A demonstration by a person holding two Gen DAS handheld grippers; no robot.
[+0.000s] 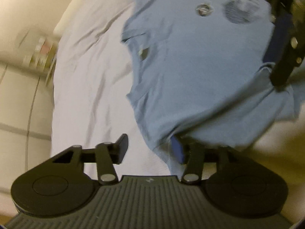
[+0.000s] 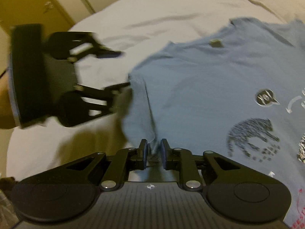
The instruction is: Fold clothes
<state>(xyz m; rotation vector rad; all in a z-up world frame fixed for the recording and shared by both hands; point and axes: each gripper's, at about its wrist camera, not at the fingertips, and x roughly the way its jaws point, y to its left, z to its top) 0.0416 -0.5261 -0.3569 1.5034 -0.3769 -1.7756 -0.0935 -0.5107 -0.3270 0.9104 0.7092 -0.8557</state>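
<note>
I am working over a bed [image 2: 152, 9] with a pale, creased sheet; a tiled floor [image 1: 17, 114] and a yellowish cabinet [image 2: 38, 5] sit beyond its edge.

Nearest to me, the right gripper [image 2: 154, 152] has its fingers nearly together, with a pinch of the blue T-shirt [image 2: 209, 80] bunched between the pads, at what looks like a sleeve or shoulder seam. I judge that a real hold, though a shallow one.

The left gripper [image 1: 150, 148] has its fingers spread wide. Its right fingertip is tucked under or against the shirt's near edge, while the left one stands over bare sheet, so it holds nothing.

Beyond the fingers the shirt lies mostly flat, print side up, with a grey animal print [image 2: 251, 137] and a small tag [image 2: 216, 43] at the collar further off.

To do this step well, I would slide the left fingers further onto the hem so both pads bracket a full layer of cloth, then close firmly. I would want the two holds level before lifting, because an uneven pull would drag the fabric and skew the fold line.
</note>
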